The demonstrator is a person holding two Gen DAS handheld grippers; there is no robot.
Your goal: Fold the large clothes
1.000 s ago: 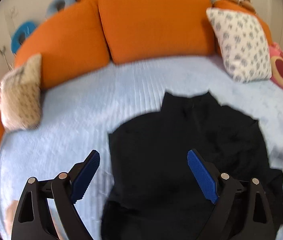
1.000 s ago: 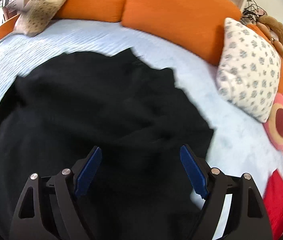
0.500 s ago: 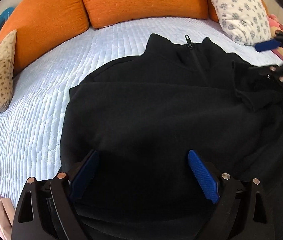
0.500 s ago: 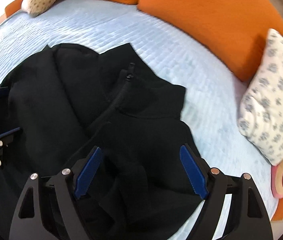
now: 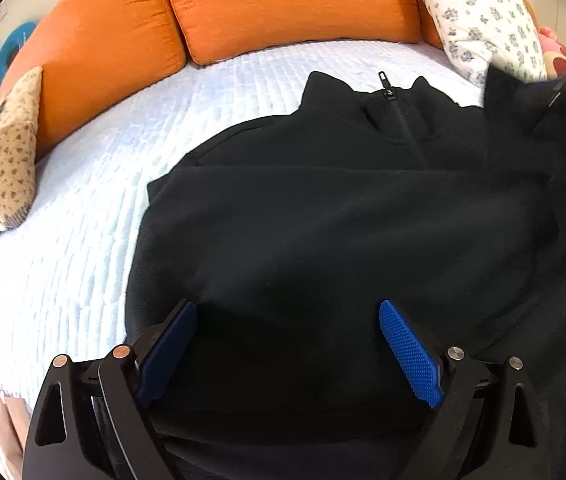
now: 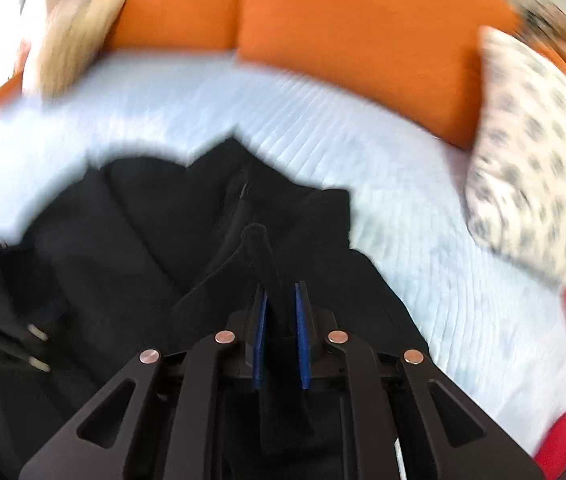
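Left gripper (image 5: 287, 344) low over black fleece pullover (image 5: 343, 220), jaws spread wide, blue ribbed pads clear of cloth. Right gripper (image 6: 281, 336) jaws nearly together, pinching raised fold of same pullover. Garment spreads ahead of both on pale quilted cover (image 5: 63, 240); zip collar at far end. Orange cushions (image 5: 283, 4) beyond.

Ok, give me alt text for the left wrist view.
Open left tongs hover over a black zip-neck fleece spread on a pale quilted bed, ringed by orange cushions. The right tongs lift fabric at far right.
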